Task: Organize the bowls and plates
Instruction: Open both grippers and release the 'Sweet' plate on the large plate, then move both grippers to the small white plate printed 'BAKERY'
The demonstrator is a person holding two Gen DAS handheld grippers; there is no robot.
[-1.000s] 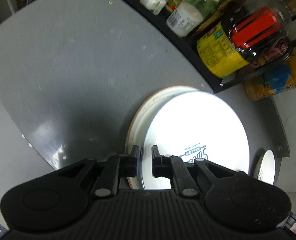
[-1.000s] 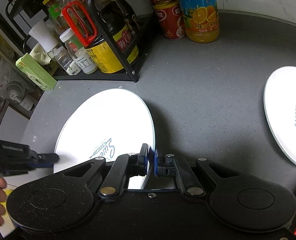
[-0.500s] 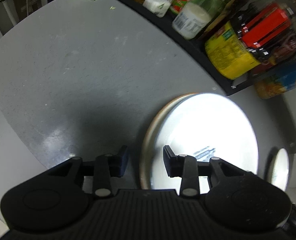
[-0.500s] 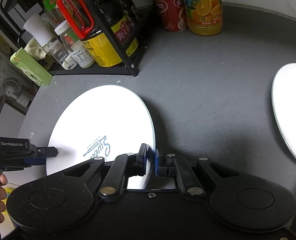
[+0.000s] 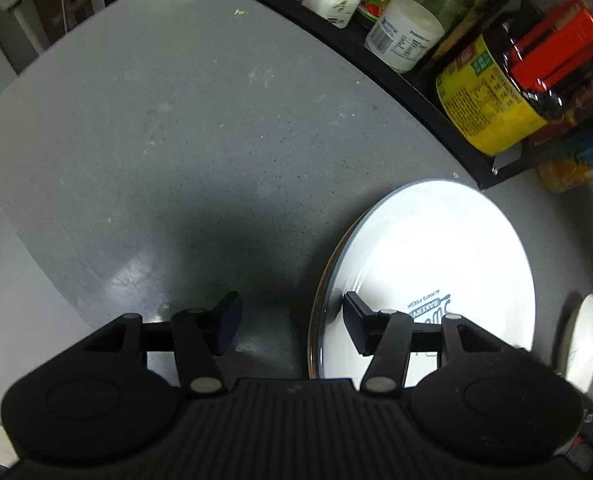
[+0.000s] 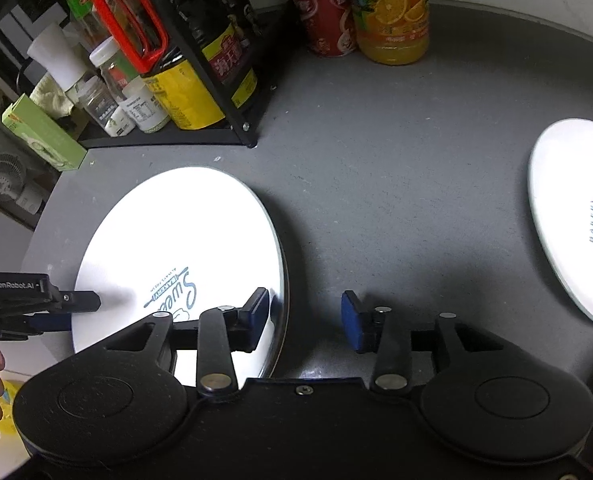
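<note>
A large white plate (image 5: 436, 256) with blue "Sweet Bakery" print lies flat on a tan-rimmed plate beneath it. My left gripper (image 5: 292, 322) is open and straddles the stack's near rim, one finger over the plate and the other over bare counter. In the right wrist view the same plate (image 6: 176, 236) lies at the left. My right gripper (image 6: 305, 316) is open across its right rim and holds nothing. The left gripper (image 6: 36, 300) shows at the plate's far side. A second white plate (image 6: 576, 220) lies at the right, also seen as a plate (image 5: 580, 344) at the frame edge.
A black rack (image 6: 200, 140) with sauce bottles and jars stands behind the plates. An orange juice bottle (image 6: 392, 12) and a red can (image 6: 324, 16) stand by the wall. A green box (image 6: 40, 132) lies at the rack's left. The grey counter (image 5: 156, 128) ends at a curved edge.
Both grippers have opened and let go of the large plate's rim. The plate has settled onto the tan-rimmed plate below. The left gripper has shifted left of the stack.
</note>
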